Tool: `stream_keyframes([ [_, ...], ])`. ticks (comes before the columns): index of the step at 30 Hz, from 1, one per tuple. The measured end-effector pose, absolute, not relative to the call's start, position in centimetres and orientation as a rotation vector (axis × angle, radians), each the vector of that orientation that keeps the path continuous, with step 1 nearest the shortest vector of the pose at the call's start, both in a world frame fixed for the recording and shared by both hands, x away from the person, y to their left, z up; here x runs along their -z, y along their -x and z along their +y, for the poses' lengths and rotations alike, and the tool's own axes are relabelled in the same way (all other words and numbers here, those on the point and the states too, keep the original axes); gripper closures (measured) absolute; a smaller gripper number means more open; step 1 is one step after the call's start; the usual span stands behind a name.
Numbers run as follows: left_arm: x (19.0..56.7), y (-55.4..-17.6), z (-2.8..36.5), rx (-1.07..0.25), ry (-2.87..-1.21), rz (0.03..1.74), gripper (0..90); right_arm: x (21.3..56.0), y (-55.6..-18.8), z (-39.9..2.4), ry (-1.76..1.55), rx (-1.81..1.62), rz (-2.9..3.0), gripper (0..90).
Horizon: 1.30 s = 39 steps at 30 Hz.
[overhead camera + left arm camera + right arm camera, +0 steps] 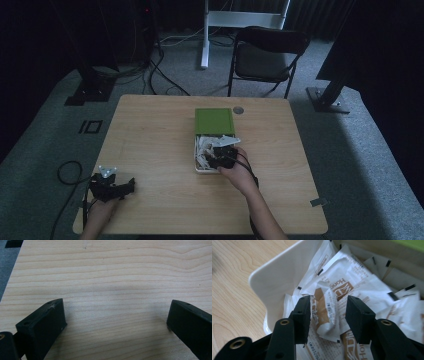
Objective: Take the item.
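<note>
A white box [195,150] sits at the middle of the wooden table [150,140], and its green lid [214,121] lies open behind it. The box holds several white and brown sachets [205,147]. My right gripper [222,156] reaches into the box from the near side. In the right gripper view its jaws [328,300] stand narrowly apart, shut on one crumpled sachet [324,315] that bows up between them, close to the box wall [277,277]. My left gripper [131,186] rests at the table's near left corner. It is open [116,303] over bare wood [112,270].
A black folding chair [267,52] and a white stand [205,35] are behind the table. Black frame feet [87,92] and cables lie on the grey carpet to the left. A round grommet [238,110] sits beside the lid.
</note>
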<state>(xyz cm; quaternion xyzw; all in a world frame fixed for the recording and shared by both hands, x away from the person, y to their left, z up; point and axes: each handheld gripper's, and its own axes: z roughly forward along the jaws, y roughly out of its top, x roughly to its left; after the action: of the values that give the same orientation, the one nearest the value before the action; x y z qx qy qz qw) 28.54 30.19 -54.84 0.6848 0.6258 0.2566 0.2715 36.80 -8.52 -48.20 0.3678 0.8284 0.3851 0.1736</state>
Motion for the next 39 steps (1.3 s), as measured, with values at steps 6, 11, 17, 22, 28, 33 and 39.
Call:
stream_keyframes([
  [6,54.8,-28.5,30.2,-0.691,-1.844,1.685,2.7,48.9,-36.9,-8.3,-1.041,-1.090,2.333,63.0],
  [11,54.8,-28.5,30.2,-0.691,-1.844,1.685,2.7,49.2,-36.9,-8.1,-1.039,-1.085,2.328,68.3],
  [17,54.8,-28.5,30.2,-0.691,-1.843,1.685,2.8,48.2,-36.4,-8.0,-1.003,-1.044,2.365,77.8],
  [22,54.8,-28.5,30.2,-0.691,-1.846,1.684,2.7,46.8,-36.1,-8.4,-0.993,-1.087,2.352,78.2],
  [28,54.8,-28.5,30.2,-0.691,-1.843,1.685,2.7,45.5,-35.7,-8.7,-1.001,-1.176,2.330,78.2],
  [33,54.8,-28.5,30.2,-0.691,-1.842,1.685,2.7,43.8,-35.6,-9.5,-0.995,-1.240,2.267,78.1],
  [39,54.8,-28.5,30.2,-0.692,-1.842,1.685,2.7,42.5,-35.8,-11.1,-1.021,-1.275,2.173,78.0],
])
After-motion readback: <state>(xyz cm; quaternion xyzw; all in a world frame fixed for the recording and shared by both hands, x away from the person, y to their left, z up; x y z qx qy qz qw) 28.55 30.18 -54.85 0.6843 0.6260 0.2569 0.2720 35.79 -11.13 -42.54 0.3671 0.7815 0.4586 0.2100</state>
